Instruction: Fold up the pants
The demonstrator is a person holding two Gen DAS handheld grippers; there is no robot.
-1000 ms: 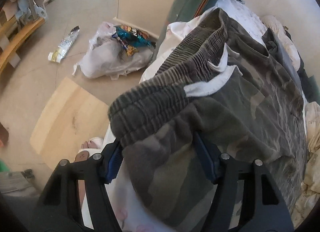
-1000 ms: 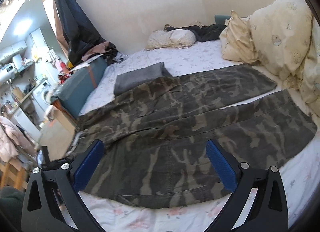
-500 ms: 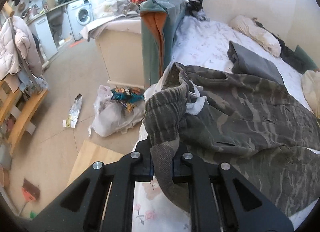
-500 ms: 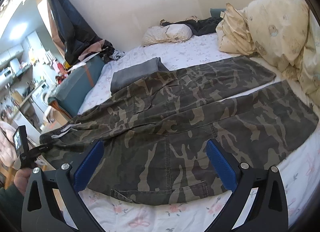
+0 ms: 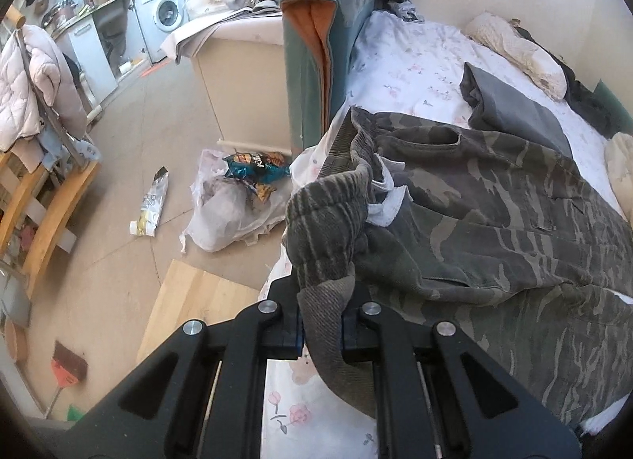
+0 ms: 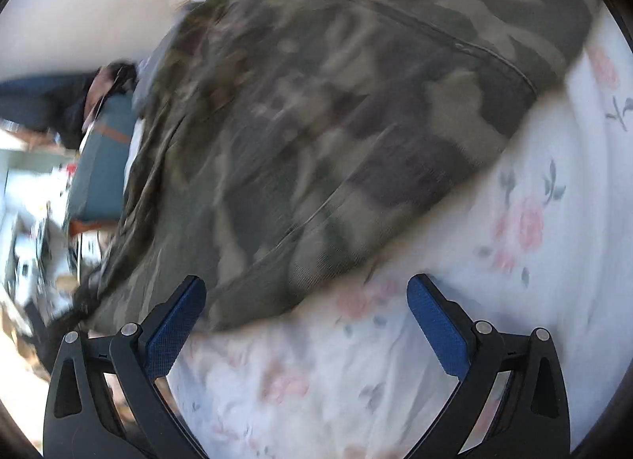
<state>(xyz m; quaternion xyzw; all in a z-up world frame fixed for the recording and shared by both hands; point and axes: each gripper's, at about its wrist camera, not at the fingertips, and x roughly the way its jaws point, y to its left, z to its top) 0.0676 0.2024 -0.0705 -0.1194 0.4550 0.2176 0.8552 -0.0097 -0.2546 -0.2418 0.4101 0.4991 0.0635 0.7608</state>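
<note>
Pants [image 5: 494,221] waistband pinched in left gripper [image 5: 322,330] | right gripper [image 6: 304,324] agape, empty, only its view blurred | earlier sharp, now swung toward 12 o'clock hem

left wrist view sharp, bright daylight; right wrist view heavily motion-blurred; fisheye bending, dark corners.

Home bedroom: bed [image 5: 415,63], washing machine [image 5: 164,12]

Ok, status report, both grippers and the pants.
Left gripper shut on pants waistband. Right gripper open, empty, near pants edge. Nothing blocking.
</note>
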